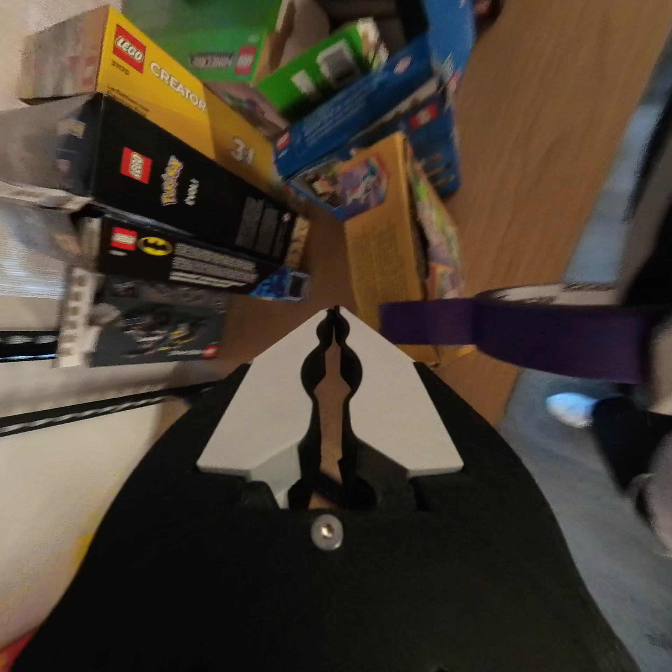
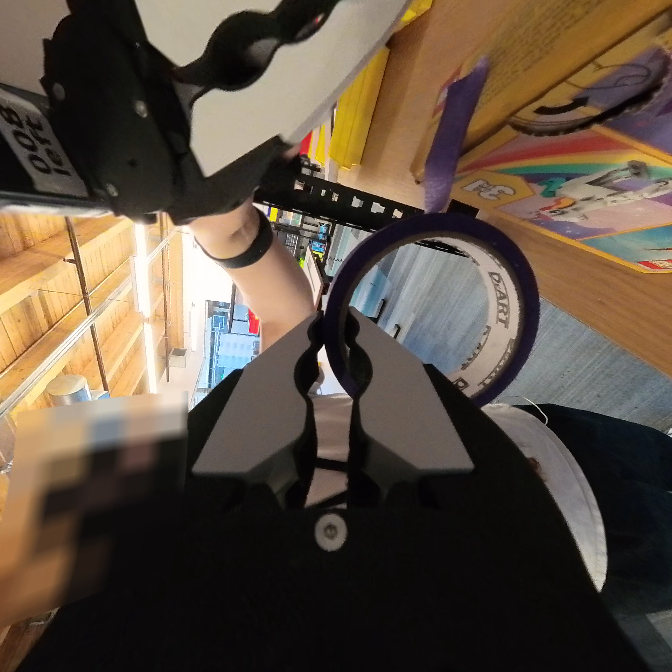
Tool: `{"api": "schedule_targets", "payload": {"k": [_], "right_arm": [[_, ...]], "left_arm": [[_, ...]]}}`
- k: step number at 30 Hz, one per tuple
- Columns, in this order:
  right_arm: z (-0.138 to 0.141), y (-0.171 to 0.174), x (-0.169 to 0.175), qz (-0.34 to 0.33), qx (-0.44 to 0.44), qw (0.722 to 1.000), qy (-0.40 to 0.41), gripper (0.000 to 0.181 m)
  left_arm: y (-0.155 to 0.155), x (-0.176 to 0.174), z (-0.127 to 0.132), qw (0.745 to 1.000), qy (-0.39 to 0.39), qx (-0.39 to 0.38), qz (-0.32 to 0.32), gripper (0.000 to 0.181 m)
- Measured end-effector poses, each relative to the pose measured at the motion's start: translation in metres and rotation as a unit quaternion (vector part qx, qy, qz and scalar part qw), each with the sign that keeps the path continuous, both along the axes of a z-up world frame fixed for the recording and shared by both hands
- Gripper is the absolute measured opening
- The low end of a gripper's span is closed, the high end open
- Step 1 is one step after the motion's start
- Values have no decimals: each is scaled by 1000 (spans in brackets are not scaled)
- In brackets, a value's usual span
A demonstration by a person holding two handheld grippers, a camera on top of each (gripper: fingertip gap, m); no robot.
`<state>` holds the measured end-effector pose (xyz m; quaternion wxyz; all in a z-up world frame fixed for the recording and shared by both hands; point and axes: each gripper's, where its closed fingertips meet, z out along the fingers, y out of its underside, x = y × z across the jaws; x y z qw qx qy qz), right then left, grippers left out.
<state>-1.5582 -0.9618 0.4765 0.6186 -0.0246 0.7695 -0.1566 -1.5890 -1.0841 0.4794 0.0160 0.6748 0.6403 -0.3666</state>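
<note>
My right gripper [image 2: 336, 320] is shut on the wall of a purple tape roll [image 2: 523, 291], one finger inside the ring and one outside. A strip of tape [image 2: 451, 127] runs from the roll up onto a yellow toy box [image 2: 545, 43] on the wooden table. In the left wrist view the strip [image 1: 429, 323] comes in from the right and ends at the yellow box [image 1: 385, 236]. My left gripper [image 1: 334, 311] is shut and empty, its tips just left of the strip's end. Its fingers [image 2: 272, 91] show at the top left of the right wrist view.
Several toy boxes are stacked on the wooden table [image 1: 545, 145]: a yellow one [image 1: 156, 83], a black one [image 1: 163, 174], a green one [image 1: 218, 43], a blue one [image 1: 363, 109]. A person's shoe [image 1: 571, 409] stands on the grey floor. A forearm with a black wristband [image 2: 251, 247] holds the left gripper. My right fingertips sit around 12 centimetres from my left ones.
</note>
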Motion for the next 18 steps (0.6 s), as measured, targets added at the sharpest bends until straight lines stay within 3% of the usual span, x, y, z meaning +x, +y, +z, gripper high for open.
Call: {"api": "schedule_targets", "payload": {"k": [3,6,9,18], "right_arm": [[-1,-1,-1,0,-1,1000,3,8],[-2,-1,0,0,0,1000,5,8],[-2,-1,0,1,-1,1000,10,8],[2,0,-1,1,-8,1000,9,8]], "left_arm": [[30,-8,4,988,73,132,-15,0],[33,-5,-11,978,71,196,1,0],[24,-2,-27,979,56,193,20,0],[16,-12,-28,993,60,104,5,0]]}}
